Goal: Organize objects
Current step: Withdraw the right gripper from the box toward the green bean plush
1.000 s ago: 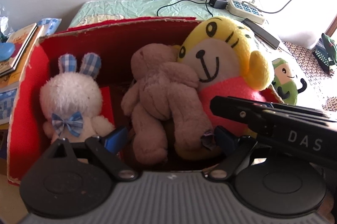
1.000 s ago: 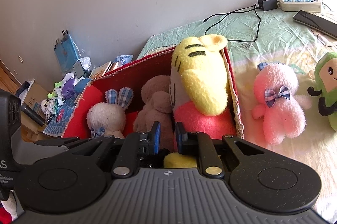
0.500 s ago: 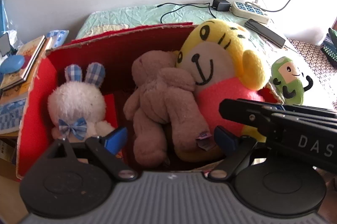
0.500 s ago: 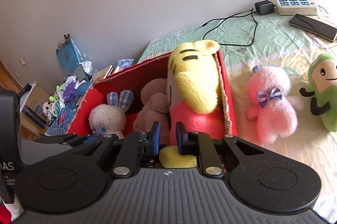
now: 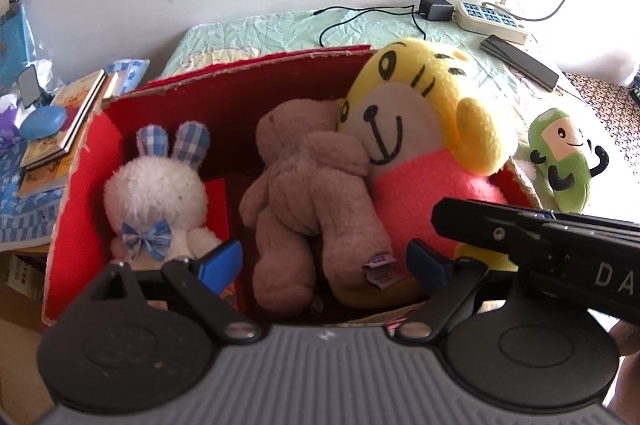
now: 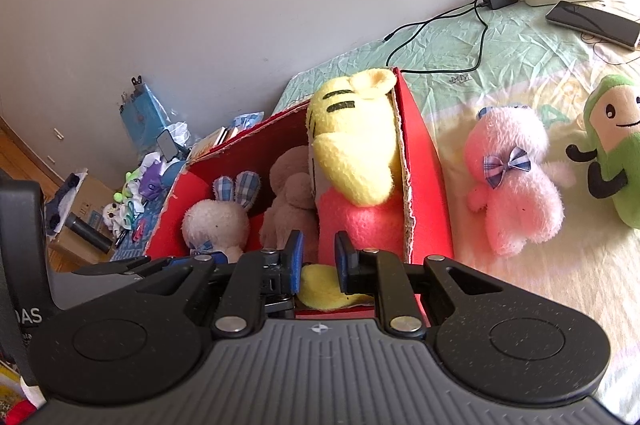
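- Inside the red box (image 5: 92, 161), a white rabbit (image 5: 156, 197), brown bear (image 5: 308, 193) and yellow tiger (image 5: 420, 129) sit packed side by side, saving room.
- Beside the box, on the bed (image 6: 520, 289), a pink bunny (image 6: 514, 185) and green toy (image 6: 616, 149) wait.
- Left gripper (image 5: 324, 261): jaws spread wide, empty.
- Right gripper (image 6: 317, 259): jaws nearly closed, holding nothing.

Both tongs, left tongs (image 5: 322, 261) and right tongs (image 6: 317, 261): matte black linkage arms, blue finger pads (image 5: 219, 261), silver pivot screws (image 6: 230, 324). Behind them a ribbed grey housing between two round black caps. White "DAS" lettering on the black body.

Three plush toys (image 5: 320, 193) in the box (image 6: 428, 185); two more (image 6: 516, 185) right of it.
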Demonstrator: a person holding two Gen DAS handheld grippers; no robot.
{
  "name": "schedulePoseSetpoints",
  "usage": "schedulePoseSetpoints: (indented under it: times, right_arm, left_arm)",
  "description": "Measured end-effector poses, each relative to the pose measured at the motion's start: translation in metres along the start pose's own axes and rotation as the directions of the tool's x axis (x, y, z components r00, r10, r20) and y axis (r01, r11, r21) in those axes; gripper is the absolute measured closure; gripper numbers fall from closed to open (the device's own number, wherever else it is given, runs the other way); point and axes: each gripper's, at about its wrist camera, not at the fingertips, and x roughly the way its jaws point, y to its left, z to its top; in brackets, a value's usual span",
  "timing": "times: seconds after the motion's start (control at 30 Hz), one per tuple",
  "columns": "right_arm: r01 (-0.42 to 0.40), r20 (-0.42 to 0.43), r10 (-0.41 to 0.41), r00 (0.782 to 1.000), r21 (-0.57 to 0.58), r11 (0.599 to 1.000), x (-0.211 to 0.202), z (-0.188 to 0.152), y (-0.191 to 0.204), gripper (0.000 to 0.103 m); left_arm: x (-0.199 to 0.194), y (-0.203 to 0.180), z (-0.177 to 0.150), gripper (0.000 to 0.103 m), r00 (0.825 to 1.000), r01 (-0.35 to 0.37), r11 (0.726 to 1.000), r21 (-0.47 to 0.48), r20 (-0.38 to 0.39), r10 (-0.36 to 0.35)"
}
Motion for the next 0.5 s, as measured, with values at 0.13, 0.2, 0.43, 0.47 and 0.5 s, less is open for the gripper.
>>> schedulePoseSetpoints:
  times: [0.13, 0.2, 0.43, 0.47, 0.5]
  right_arm:
    - [-0.018, -0.003, 0.018, 1.0, -0.011, 1.0, -0.005, 0.002, -0.001, 0.082]
    - [-0.025, -0.004, 0.025, 1.0, -0.02, 0.999, -0.008, 0.004, -0.001, 0.081]
    - [-0.06, -0.011, 0.06, 0.998, -0.038, 0.997, -0.015, 0.007, -0.004, 0.075]
    - [-0.065, -0.011, 0.064, 0.998, -0.041, 0.997, -0.017, 0.007, -0.004, 0.075]
    - [-0.07, -0.012, 0.069, 0.998, -0.044, 0.997, -0.017, 0.008, -0.005, 0.074]
  left_arm:
    - [-0.006, -0.003, 0.001, 0.015, 1.0, -0.006, 1.0, -0.018, 0.0, 0.006]
    - [-0.01, -0.005, 0.001, 0.015, 1.0, -0.017, 1.0, -0.022, 0.007, 0.018]
    - [-0.024, -0.014, -0.001, 0.015, 0.997, -0.073, 0.997, -0.034, 0.031, 0.074]
    - [-0.026, -0.015, -0.001, 0.015, 0.996, -0.081, 0.996, -0.039, 0.033, 0.083]
    - [-0.028, -0.015, -0.001, 0.015, 0.995, -0.089, 0.995, -0.043, 0.034, 0.091]
